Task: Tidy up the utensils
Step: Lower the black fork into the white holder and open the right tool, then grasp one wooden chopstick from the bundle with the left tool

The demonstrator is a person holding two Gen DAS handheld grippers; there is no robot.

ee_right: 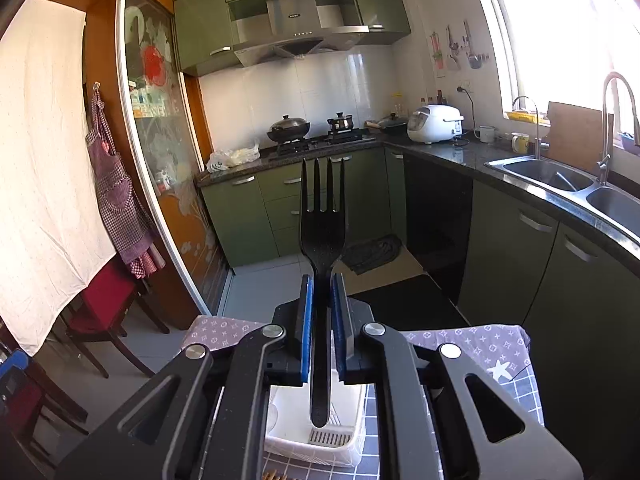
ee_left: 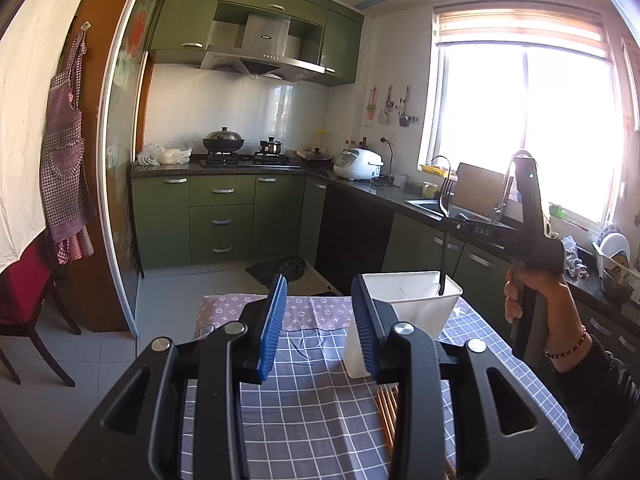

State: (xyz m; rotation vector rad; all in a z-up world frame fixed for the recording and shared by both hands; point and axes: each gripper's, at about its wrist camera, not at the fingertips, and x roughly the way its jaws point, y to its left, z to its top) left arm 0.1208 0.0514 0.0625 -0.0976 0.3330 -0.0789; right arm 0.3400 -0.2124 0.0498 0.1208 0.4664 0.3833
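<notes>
Between the right gripper (ee_right: pixel 321 312) pads a black fork (ee_right: pixel 322 236) is clamped, tines up, handle end hanging inside the white bin (ee_right: pixel 280 444) on the table (ee_right: pixel 516 388). Left gripper (ee_left: pixel 318 320) hangs open, empty. Let go off-centre, I judge, and the fork may tip against the rim.

Daylight is pouring through the big window (ee_left: pixel 528 128) on the right wall, washing out the glass. Green cabinets (ee_left: pixel 224 216) are running under a dark counter (ee_right: pixel 472 152), with a range hood (ee_left: pixel 260 56) hanging over the stove (ee_left: pixel 248 158). A white rice cooker (ee_right: pixel 436 124) is sitting in the corner. A steel sink (ee_right: pixel 560 176) is lying below the window. A checked apron (ee_left: pixel 66 152) is hanging on the left wall beside a glass sliding door (ee_right: pixel 160 152). Pale tiles are covering the floor (ee_left: pixel 172 300).
</notes>
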